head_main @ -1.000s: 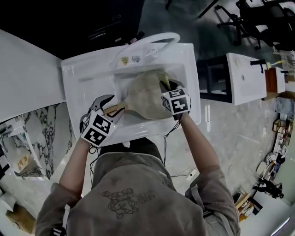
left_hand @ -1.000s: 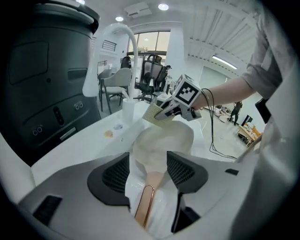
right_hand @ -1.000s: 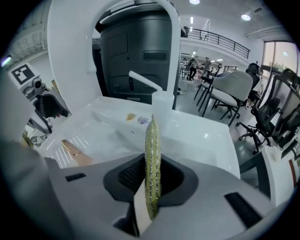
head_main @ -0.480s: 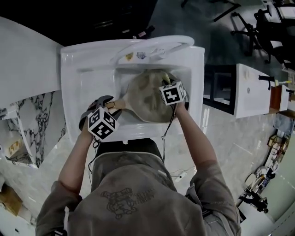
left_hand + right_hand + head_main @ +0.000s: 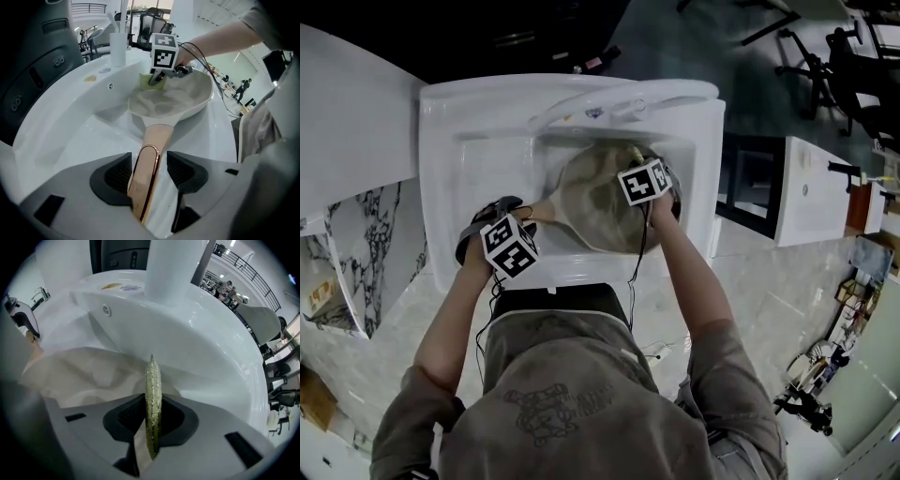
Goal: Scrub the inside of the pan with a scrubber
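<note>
Head view, left gripper view and right gripper view of one moment at a white sink (image 5: 441, 159). The sink fills the upper middle of the head view, and a curved white faucet (image 5: 609, 89) arches over its far rim. A beige pan (image 5: 591, 202) sits within the basin, its bowl toward the sink's right side and its tan handle (image 5: 151, 150) pointing to the near left corner. Whether the pan's underside touches the basin floor cannot be told. Pale, cloudy smears cover the inside of the pan.

Left hand-held gripper (image 5: 149, 171): the jaws are drawn in narrow on the end of the handle, one dark pad on each side. A copper-coloured loop at the handle's end lies between them. This hand-held gripper holds the pan from just over the near rim of the sink.

Right hand-held gripper (image 5: 151, 416): the jaws are pinched on a thin yellow-green scrubber (image 5: 152, 394), which stands edge-on between the pads and projects beyond them. In the left gripper view the scrubber meets the inner wall of the pan at its far side, directly under this hand-held gripper's marker cube.

A thin dark cable (image 5: 636, 253) runs from the right hand-held gripper down along the person's forearm.
</note>
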A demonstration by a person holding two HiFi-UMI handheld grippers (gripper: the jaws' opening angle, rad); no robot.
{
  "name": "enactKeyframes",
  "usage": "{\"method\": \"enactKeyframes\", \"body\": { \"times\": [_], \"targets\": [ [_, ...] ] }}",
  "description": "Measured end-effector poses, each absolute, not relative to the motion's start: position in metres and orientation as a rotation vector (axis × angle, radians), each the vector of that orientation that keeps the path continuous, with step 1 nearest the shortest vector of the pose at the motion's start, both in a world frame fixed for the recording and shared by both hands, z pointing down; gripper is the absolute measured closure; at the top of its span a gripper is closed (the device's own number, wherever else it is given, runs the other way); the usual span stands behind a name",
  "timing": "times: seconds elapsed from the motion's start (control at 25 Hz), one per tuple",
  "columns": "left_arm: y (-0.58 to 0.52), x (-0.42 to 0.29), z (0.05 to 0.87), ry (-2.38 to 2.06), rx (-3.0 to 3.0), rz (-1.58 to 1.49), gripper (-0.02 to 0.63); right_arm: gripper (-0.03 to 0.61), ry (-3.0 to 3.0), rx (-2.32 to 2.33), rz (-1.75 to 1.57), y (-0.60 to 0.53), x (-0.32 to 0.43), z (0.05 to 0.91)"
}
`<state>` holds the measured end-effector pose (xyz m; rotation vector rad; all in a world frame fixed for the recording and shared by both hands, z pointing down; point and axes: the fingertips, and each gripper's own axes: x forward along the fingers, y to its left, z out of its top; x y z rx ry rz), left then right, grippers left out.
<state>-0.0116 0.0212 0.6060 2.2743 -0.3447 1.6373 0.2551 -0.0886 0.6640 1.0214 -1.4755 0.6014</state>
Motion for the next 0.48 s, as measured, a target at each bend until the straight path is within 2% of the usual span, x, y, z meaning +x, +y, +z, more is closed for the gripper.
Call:
{"method": "enactKeyframes", "body": {
  "times": [0.48],
  "targets": [
    [0.017, -0.010, 0.607, -0.345, 2.284, 1.584, 0.402, 0.505, -1.549, 0.920, 0.593, -0.091, 0.213, 0.687]
  ]
}}
